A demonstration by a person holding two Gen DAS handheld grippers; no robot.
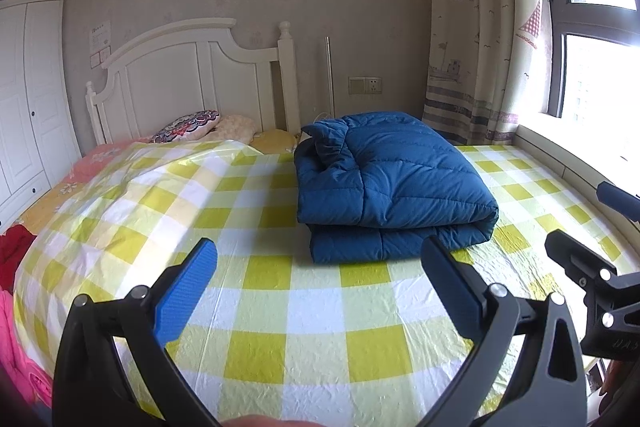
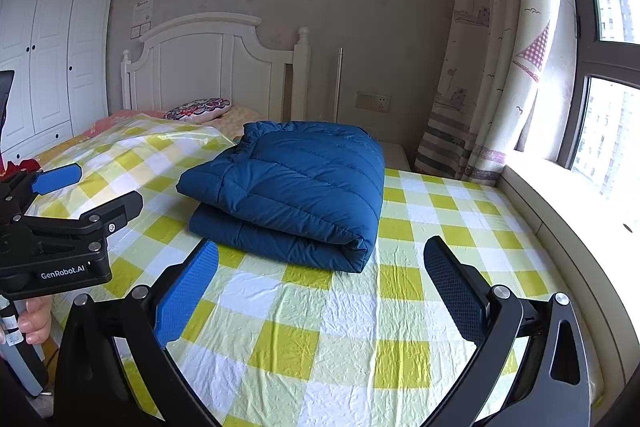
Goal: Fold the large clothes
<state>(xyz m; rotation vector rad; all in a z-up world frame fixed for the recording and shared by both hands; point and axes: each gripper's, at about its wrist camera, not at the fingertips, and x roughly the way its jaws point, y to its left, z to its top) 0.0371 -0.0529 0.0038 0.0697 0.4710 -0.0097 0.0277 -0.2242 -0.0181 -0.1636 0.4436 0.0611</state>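
The bed (image 1: 320, 327) fills most of both views, spread with a yellow, white and pale green checked sheet (image 2: 360, 327) that is crinkled near the foot. Behind it stands a white headboard (image 1: 188, 79) against a beige wall, with a white wardrobe (image 2: 52, 47) on the left and a patterned curtain (image 1: 480, 27) beside a bright window (image 2: 612, 119) on the right.

The blue quilted coat (image 1: 392, 183) lies folded into a thick rectangular bundle on the sheet, toward the window side of the bed's middle, its rounded fold facing the foot of the bed and its gathered edge toward the headboard. Nothing touches it.

Near the headboard a floral cushion (image 1: 188, 127) rests on the bedding, and red and pink clothes (image 1: 14, 255) hang at the left edge of the bed.

The left hand-held gripper (image 1: 316, 279) hangs above the sheet just short of the coat, fingers spread wide apart and empty. The right hand-held gripper (image 2: 320, 283) is likewise spread wide with nothing between its blue pads (image 2: 186, 295), near the coat's front edge
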